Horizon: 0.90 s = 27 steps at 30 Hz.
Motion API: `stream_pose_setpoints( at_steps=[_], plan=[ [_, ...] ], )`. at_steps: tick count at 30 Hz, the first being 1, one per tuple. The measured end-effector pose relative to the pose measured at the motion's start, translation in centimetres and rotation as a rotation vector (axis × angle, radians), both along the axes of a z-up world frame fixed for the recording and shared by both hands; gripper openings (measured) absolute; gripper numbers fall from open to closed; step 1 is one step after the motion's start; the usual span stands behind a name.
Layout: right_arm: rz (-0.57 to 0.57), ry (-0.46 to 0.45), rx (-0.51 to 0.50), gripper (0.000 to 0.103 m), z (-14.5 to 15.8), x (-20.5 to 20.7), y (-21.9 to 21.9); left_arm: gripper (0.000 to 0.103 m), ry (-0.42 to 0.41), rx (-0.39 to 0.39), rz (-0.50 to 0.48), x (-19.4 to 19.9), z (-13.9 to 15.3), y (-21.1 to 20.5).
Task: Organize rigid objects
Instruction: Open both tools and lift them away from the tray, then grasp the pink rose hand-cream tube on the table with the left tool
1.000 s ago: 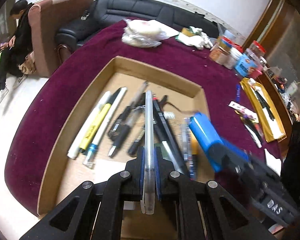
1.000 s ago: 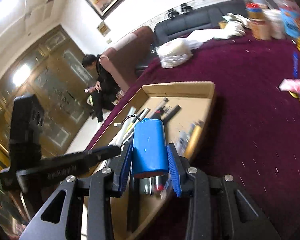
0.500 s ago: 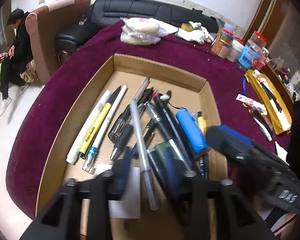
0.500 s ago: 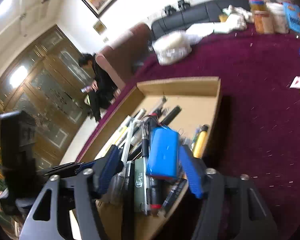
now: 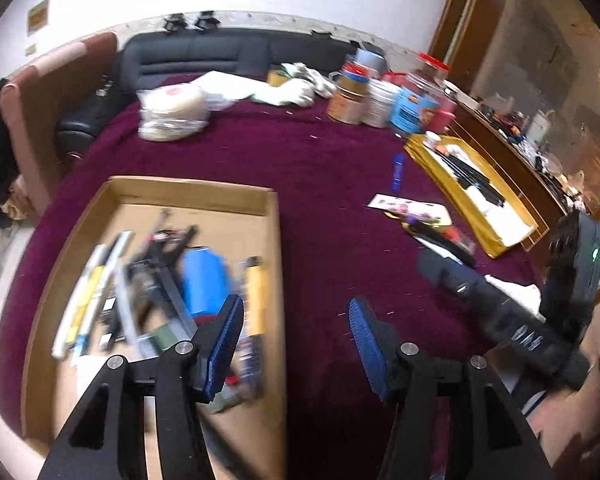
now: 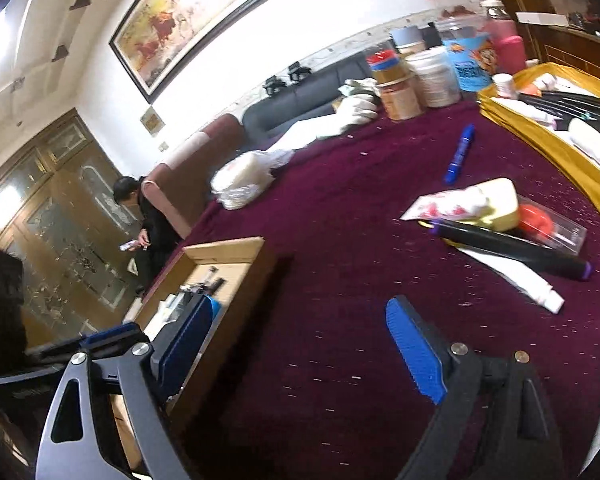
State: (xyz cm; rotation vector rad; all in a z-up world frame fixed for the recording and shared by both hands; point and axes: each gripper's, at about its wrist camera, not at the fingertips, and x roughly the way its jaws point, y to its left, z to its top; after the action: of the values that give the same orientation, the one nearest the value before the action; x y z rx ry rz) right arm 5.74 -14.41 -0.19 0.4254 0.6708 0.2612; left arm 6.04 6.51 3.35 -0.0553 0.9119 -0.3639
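Currently opening both: left gripper (image 5: 296, 336) and right gripper (image 6: 300, 344), jaws spreading wide, nothing between them, hovering over maroon-clothed counter (image 5: 320, 184). Lying released in shallow brown cardboard tray (image 5: 196, 190): blue cylindrical battery pack (image 5: 204, 282), touching blurred pens (image 5: 100, 280) beside it.
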Motion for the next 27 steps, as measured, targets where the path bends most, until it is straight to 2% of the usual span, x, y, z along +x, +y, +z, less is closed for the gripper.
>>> stream_pose_setpoints(
  at_steps=[2, 8, 11, 13, 16, 20, 24, 27],
  plan=[
    [-0.083, -0.004, -0.013, 0.089, -0.5, -0.4, -0.9, 0.058, 0.037, -0.014, -0.027, 1.2, -0.1, -1.8],
    [-0.225, -0.021, 0.039, 0.089, -0.5, -1.4, -3.6, 0.058, 0.132, -0.033, -0.042, 4.6, -1.0, -5.8],
    [-0.32, 0.001, 0.104, 0.089, -0.8, -2.2, -5.4, 0.058, 0.152, -0.027, -0.059, 6.1, -1.3, -7.9],
    [-0.345, 0.006, 0.151, 0.089, -1.5, -2.5, -6.5, 0.058, 0.161, -0.012, -0.064, 6.9, -1.6, -9.2],
    [-0.351, -0.012, 0.113, 0.089, -2.0, -2.6, -6.7, 0.058, 0.183, -0.004, -0.09, 8.5, -1.8, -11.2],
    [-0.364, -0.071, 0.149, 0.089, -2.1, -3.9, -7.0, 0.058, 0.19, 0.031, -0.127, 11.0, -1.7, -14.4],
    [-0.38, -0.085, 0.143, 0.089, -1.9, -4.1, -7.2, 0.058, 0.272, 0.032, -0.167, 13.9, -2.8, -17.8],
    [-0.413, -0.089, 0.141, 0.089, -1.8, -4.4, -7.4, 0.058, 0.325, 0.042, -0.149, 16.1, -3.9, -19.5]
  ],
)
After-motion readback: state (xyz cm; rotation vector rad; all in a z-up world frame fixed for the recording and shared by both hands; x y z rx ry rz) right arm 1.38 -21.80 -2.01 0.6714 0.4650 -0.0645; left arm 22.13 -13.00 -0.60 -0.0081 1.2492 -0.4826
